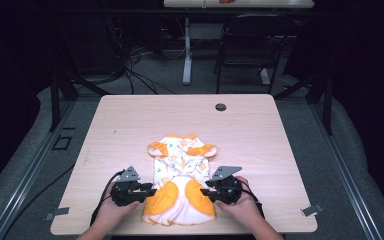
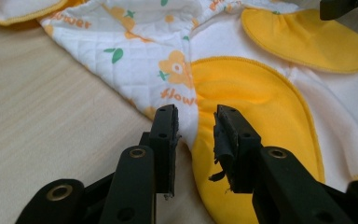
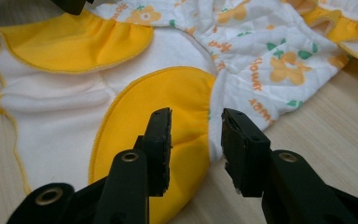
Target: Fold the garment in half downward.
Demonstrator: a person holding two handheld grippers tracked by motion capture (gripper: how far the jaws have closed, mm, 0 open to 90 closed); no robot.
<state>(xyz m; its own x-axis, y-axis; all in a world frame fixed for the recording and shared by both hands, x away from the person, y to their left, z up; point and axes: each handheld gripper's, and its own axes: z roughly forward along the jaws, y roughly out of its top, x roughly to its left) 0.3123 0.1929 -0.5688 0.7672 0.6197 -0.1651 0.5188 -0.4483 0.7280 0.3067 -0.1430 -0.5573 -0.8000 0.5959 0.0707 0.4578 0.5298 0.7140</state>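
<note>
jaws of the left gripper (image 2: 195,122) stand partly apart, with the edge of the yellow panel (image 2: 242,98) of a small garment (image 1: 180,175) lying in the gap between them; they do not look closed on the cloth, though contact is hard to judge. the right gripper (image 3: 195,125) is parted about as wide, its jaws straddling the edge of the other yellow panel (image 3: 168,107) where it meets the white quilted cloth. each gripper is held in a hand, the left hand (image 1: 111,209) and right hand (image 1: 244,207) coming in over the near edge of the table (image 1: 130,125). the garment, white with orange flowers, lies flat near the middle of that near edge, its skirt end toward the person and its sleeves pointing away. a dark round cap (image 1: 221,107) sits by the far edge. a chair (image 1: 250,45) stands beyond the table.
</note>
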